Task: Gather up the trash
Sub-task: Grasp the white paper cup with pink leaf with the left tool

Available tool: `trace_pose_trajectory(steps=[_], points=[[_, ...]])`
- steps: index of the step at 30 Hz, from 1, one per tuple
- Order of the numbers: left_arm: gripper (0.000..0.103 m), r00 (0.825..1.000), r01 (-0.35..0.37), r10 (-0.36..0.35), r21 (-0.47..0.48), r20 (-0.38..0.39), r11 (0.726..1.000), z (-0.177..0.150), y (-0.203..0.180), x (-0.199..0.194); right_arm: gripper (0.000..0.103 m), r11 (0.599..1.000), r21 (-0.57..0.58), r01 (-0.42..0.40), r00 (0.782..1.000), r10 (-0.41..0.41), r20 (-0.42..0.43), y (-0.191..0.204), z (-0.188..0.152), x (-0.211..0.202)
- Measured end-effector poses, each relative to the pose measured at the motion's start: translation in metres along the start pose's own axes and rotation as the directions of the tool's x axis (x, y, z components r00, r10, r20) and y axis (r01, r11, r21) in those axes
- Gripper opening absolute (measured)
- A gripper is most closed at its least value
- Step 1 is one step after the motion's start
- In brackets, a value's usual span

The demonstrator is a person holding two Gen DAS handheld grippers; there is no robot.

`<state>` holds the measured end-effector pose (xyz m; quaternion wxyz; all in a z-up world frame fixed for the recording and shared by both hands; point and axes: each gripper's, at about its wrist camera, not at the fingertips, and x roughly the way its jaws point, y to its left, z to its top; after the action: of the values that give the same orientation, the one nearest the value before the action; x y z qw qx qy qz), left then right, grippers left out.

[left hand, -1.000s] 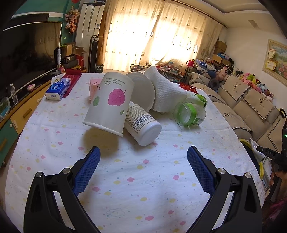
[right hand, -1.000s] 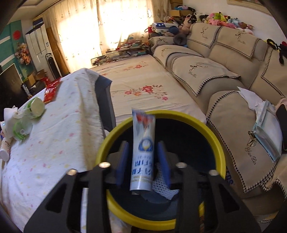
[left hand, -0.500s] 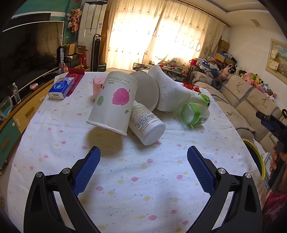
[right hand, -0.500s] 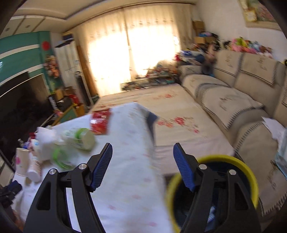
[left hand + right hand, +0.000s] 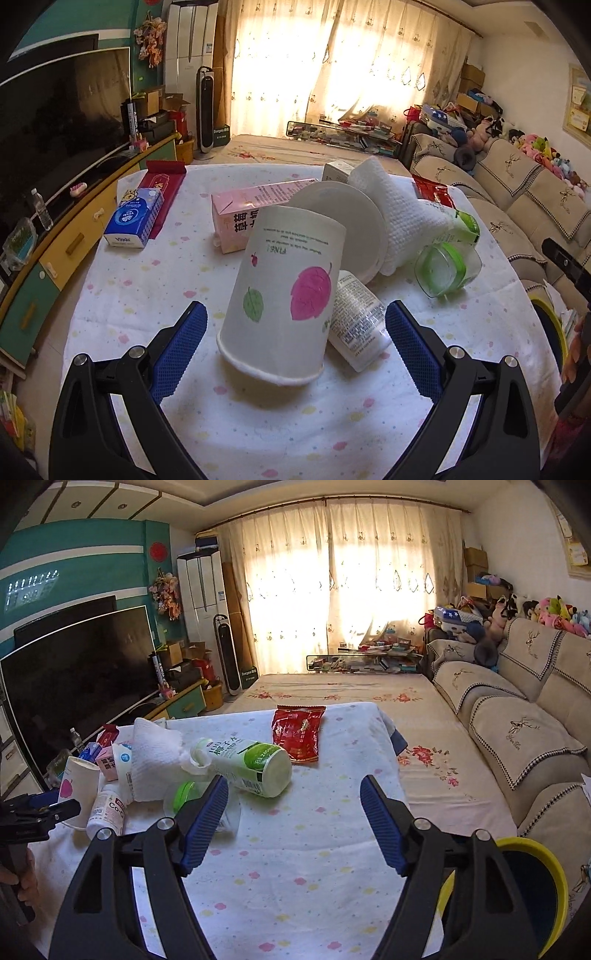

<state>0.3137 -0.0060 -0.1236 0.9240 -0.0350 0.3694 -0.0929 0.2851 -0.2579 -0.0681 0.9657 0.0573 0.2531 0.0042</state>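
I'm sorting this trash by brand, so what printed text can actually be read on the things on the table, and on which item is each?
"FINE", upside down: paper cup
"Vinda": blue tissue pack
"Co-Q": white pill bottle
"椰子水": green-and-white drink bottle
"草莓": pink carton
Too small or blurred: the fine print on the cup, the pill bottle and the carton, and everything on the red snack bag.

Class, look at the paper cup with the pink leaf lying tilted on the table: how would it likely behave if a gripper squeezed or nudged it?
The paper cup looks thin-walled and empty, so probably light and easily crushed. It leans on the white bottle, so a nudge may roll it.
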Motion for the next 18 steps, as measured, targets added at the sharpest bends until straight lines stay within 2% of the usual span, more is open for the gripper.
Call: trace_pose_trajectory(steps=[3, 8, 10, 14, 18], points=[[0.091, 0.999, 0.040, -0.041, -0.033, -0.028, 0.999, 0.008, 0.007, 0.012, 0.073, 1.000, -0.017, 0.006, 1.000, -0.006, -0.001, 0.003, -0.001, 0.000], [0.074, 0.996, 0.059, -0.062, -0.043, -0.065, 0.997, 0.013, 0.011, 0.030, 0.075, 0.999, -0.045, 0.013, 1.000, -0.014, -0.014, 0.008, -0.004, 0.003], [0.063, 0.995, 0.071, -0.075, -0.059, -0.062, 0.996, 0.013, 0.015, 0.033, 0.076, 0.998, -0.054, 0.024, 1.000, -0.025, -0.016, 0.007, -0.006, 0.003], [0.053, 0.996, 0.065, -0.068, -0.068, -0.049, 0.996, 0.012, 0.018, 0.033, 0.076, 0.998, -0.053, 0.028, 0.999, -0.029, -0.019, 0.007, -0.007, 0.004], [0.051, 1.000, 0.000, 0.000, -0.048, -0.012, 0.999, 0.012, 0.013, 0.020, 0.076, 0.998, -0.051, 0.039, 0.999, -0.040, -0.016, 0.005, -0.006, 0.003]])
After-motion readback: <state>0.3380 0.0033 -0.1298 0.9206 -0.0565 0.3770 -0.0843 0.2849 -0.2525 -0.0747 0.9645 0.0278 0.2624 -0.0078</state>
